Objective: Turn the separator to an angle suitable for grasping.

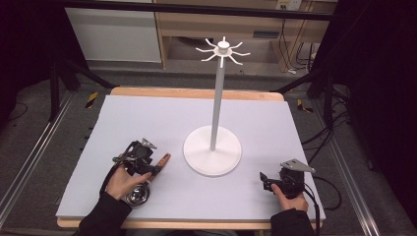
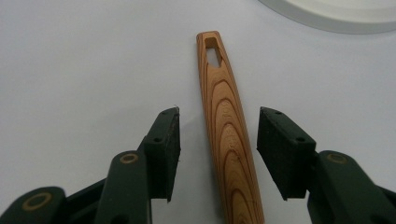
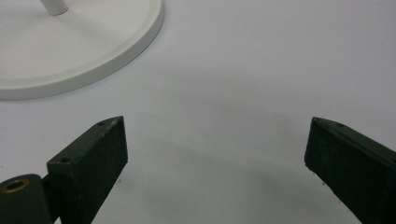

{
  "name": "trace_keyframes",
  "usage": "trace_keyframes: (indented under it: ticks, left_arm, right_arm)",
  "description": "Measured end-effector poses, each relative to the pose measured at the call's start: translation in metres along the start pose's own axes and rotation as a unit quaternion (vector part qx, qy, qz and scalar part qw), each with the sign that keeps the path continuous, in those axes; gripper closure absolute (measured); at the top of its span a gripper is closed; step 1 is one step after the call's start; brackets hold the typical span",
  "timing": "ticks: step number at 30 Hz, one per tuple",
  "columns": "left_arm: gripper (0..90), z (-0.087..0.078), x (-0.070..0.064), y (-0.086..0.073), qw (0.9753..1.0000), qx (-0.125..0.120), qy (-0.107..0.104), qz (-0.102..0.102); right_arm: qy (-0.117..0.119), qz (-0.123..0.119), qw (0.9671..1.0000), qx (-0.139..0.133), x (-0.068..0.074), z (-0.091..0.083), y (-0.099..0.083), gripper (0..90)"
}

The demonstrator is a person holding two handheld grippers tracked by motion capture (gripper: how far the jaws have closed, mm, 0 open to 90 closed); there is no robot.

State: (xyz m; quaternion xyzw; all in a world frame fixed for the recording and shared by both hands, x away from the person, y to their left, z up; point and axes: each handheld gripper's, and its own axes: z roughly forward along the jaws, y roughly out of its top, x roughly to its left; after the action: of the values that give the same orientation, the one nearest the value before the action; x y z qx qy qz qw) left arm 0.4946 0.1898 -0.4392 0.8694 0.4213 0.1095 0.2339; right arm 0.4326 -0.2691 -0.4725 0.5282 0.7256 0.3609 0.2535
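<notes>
Left gripper [image 2: 218, 154], jaws open astride the wooden handle [image 2: 227, 135] lying at frame centre on the table [image 2: 70, 70]; closing off-centre could skew or pinch it loose.

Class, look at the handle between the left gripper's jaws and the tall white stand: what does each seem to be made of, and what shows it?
Handle: wood, smooth, likely varnished; curved brown grain bands show. Stand: probably painted metal or plastic; even matte white, no grain.
</notes>
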Motion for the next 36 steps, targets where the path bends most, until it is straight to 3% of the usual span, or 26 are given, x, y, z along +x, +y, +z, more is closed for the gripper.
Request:
trace_keyframes:
  ticks: [12,24,30,36]
  left_arm:
    - [59.7,0.016,-0.002,0.002,0.9996,0.023,-0.013,-0.002]
    - [62.6,0.019,-0.004,0.005,0.9994,0.034,-0.002,-0.013]
    - [66.0,0.019,-0.005,0.006,0.9989,0.037,0.006,-0.029]
    - [67.1,0.019,-0.006,0.007,0.9987,0.042,0.013,-0.025]
  right_arm:
    - [0.005,0.003,1.0000,0.008,0.000,0.001,0.000,6.6]
    - [0.003,0.000,1.0000,0.009,0.001,0.002,0.000,6.7]
    - [0.005,-0.001,0.9999,0.010,0.001,0.002,0.000,6.8]
    - [0.006,-0.001,0.9999,0.011,0.000,0.002,0.001,6.7]
